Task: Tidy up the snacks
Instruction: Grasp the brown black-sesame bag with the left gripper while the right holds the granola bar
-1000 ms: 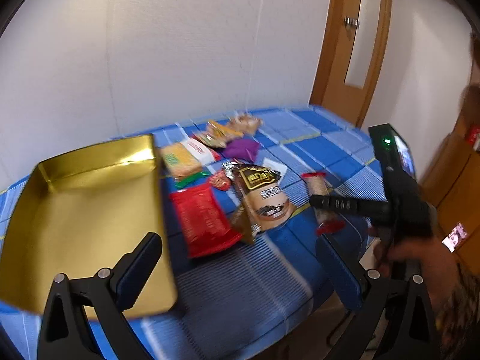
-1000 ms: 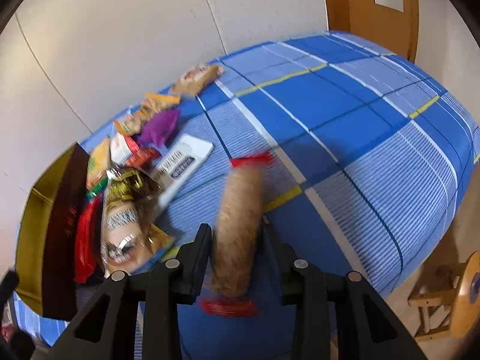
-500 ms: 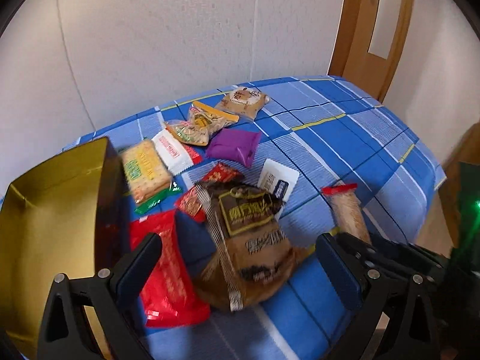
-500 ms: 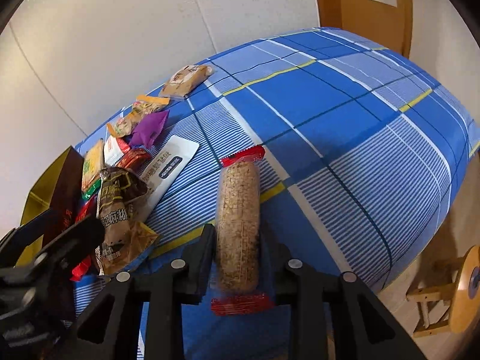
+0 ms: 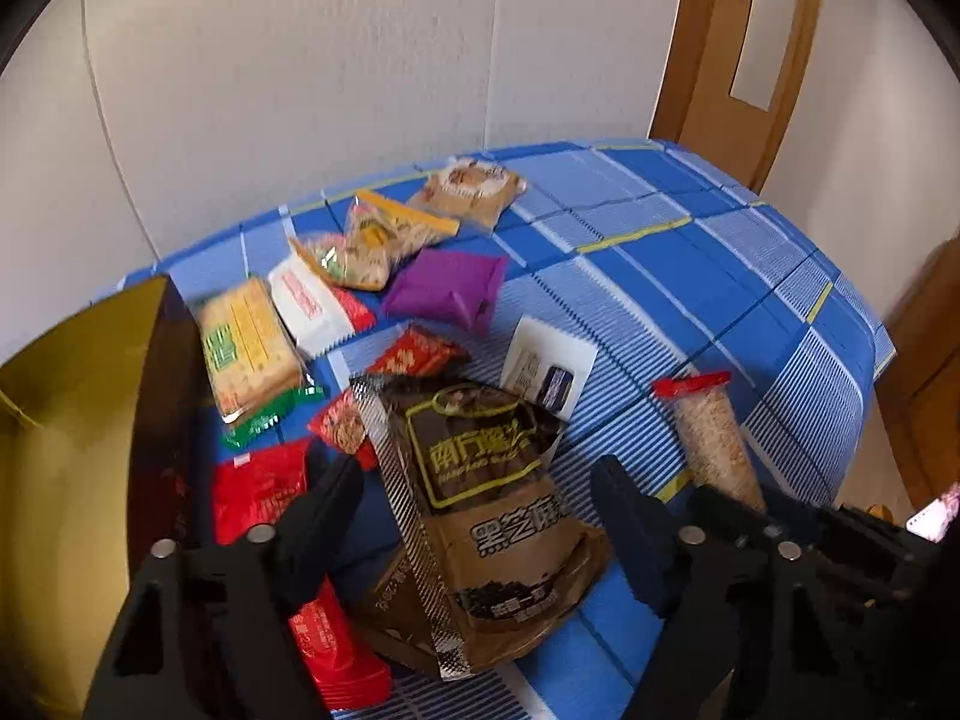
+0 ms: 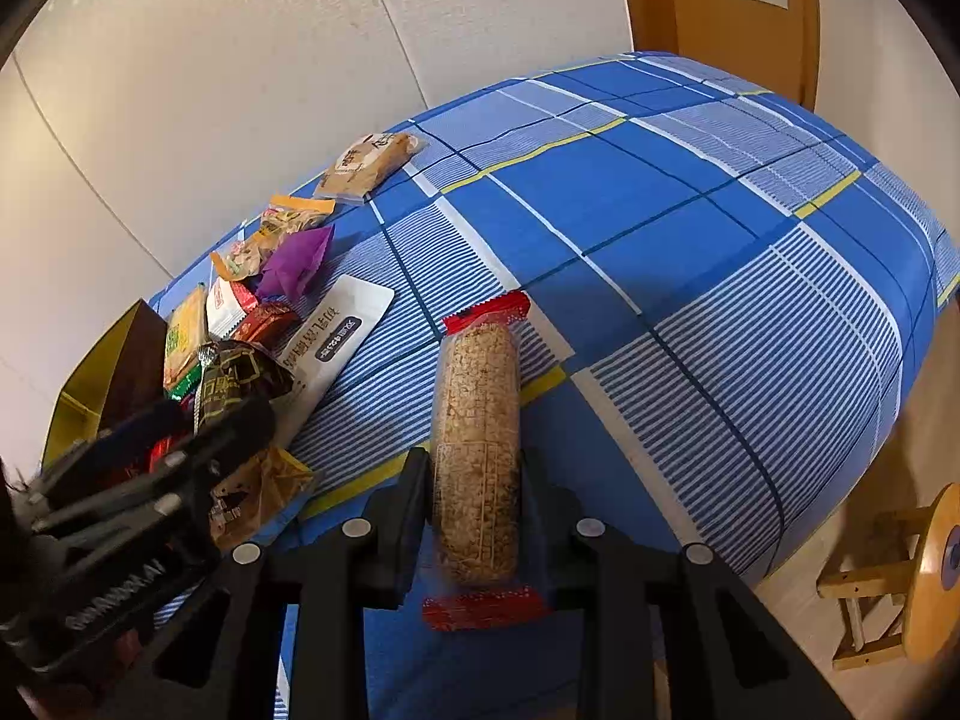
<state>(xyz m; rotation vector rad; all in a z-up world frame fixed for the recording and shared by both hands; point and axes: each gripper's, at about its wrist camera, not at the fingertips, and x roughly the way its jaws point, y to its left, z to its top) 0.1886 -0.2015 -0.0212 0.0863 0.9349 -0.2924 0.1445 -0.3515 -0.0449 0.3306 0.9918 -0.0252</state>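
We are clamping the right gripper (image 6: 474, 492) on the grain bar (image 6: 477, 450), whose long axis is running straight ahead between the jaws, its near end over the counter (image 6: 690, 252) edge. Our left gripper (image 5: 480, 516) is straddling the brown sesame bag (image 5: 480, 480), jaws just narrowing but pads not yet pressing. The gold box (image 5: 66, 480) is lying to the left, so the left hand is nearer it; the bar's carry must cross the snack pile.
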